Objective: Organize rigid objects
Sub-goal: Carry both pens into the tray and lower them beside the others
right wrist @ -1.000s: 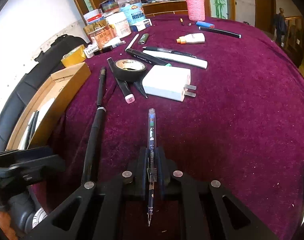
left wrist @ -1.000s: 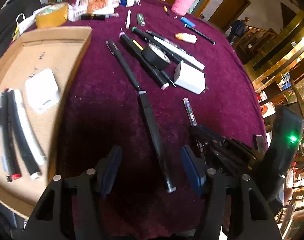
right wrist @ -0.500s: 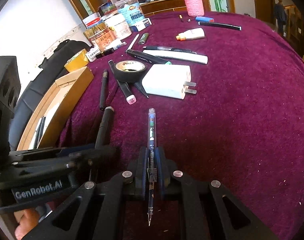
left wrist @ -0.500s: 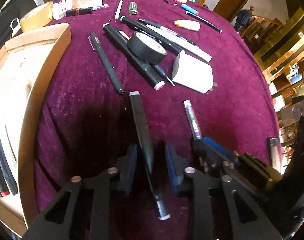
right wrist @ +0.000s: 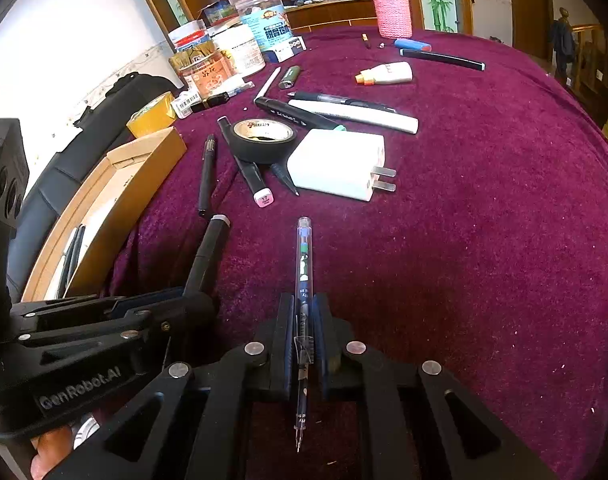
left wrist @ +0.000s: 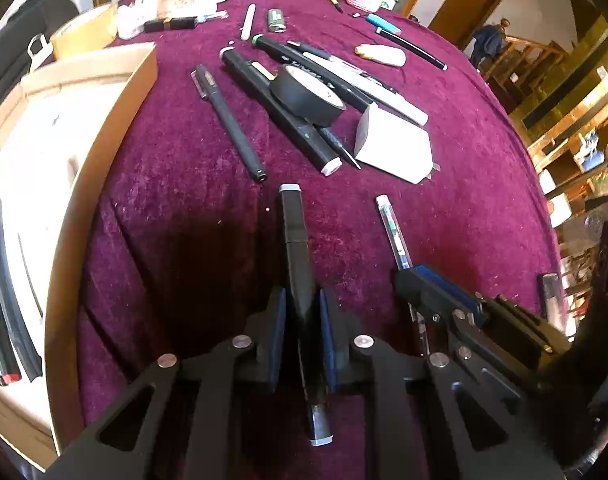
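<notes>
A thick black marker (left wrist: 294,232) with a grey end cap lies along my left gripper (left wrist: 302,300), whose jaws are closing; the blue pads touch both its sides. The right wrist view shows the same marker (right wrist: 210,244) sticking out of the left gripper (right wrist: 176,300) over the purple cloth. My right gripper (right wrist: 304,312) is shut on a clear pen (right wrist: 304,252) that points forward, its tip towards the camera. In the left wrist view, that clear pen (left wrist: 390,224) and the right gripper (left wrist: 416,276) sit just right of the marker.
A cardboard box (left wrist: 116,120) at the left holds several dark markers (left wrist: 4,280). Ahead lie a thin black pen (left wrist: 228,120), a black tape roll (left wrist: 308,96), a white charger (left wrist: 392,148) and more pens. Jars (right wrist: 232,48) and a pink cup (right wrist: 392,12) line the far edge.
My left gripper came down over the black marker and its jaws closed from wide apart onto it. The right gripper and its clear pen have kept still.
</notes>
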The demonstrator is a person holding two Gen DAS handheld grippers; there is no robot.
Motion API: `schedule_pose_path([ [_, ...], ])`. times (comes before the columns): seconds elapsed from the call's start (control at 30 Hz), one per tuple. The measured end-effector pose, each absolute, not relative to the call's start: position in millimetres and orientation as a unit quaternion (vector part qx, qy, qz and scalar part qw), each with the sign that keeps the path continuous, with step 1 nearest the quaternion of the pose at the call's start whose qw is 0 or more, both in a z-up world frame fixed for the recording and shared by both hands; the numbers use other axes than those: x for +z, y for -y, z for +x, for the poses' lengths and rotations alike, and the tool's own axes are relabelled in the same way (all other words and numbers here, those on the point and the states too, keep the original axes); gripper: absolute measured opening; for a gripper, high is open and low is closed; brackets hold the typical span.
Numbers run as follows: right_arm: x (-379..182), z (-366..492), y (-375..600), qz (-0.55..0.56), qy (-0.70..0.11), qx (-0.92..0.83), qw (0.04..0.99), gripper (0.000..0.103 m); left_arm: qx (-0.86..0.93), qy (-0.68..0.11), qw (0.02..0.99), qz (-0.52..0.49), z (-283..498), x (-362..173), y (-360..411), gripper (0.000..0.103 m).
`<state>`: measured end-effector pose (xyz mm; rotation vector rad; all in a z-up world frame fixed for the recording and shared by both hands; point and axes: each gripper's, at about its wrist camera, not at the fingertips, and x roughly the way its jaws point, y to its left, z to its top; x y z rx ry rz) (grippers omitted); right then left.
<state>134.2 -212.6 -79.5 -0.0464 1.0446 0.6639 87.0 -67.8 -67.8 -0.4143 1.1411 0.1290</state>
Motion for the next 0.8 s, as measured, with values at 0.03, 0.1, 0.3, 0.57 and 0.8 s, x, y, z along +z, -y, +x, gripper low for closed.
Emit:
schedule_pose_path([
  [0.03,-79.3,134.6,214.2,-0.015,-0.49,0.314,0.813,0.009,0.059,-0.53,0.821,-0.203,83.6,-64.6,64.3,0.016],
  [0.1,-76.9,133.5,216.7,-0.006,-0.483,0.322,0.814,0.009,0.053,-0.523,0.823,-0.215,78.3,-59.5,60.1,0.015],
  [0.3,-70.9,125.0,214.2,0.009,-0.479,0.341,0.809,0.009,0.018,-0.498,0.825,-0.265,49.9,-31.2,36.8,0.014],
  [0.57,-25.1,86.3,163.7,0.008,-0.45,0.434,0.781,0.009,0.048,-0.445,0.838,-0.311,-10.9,7.2,-37.4,0.014],
  [0.8,-23.3,67.4,91.7,-0.023,-0.467,0.487,0.738,0.009,0.109,-0.416,0.835,-0.343,-44.7,8.4,-106.7,0.014],
])
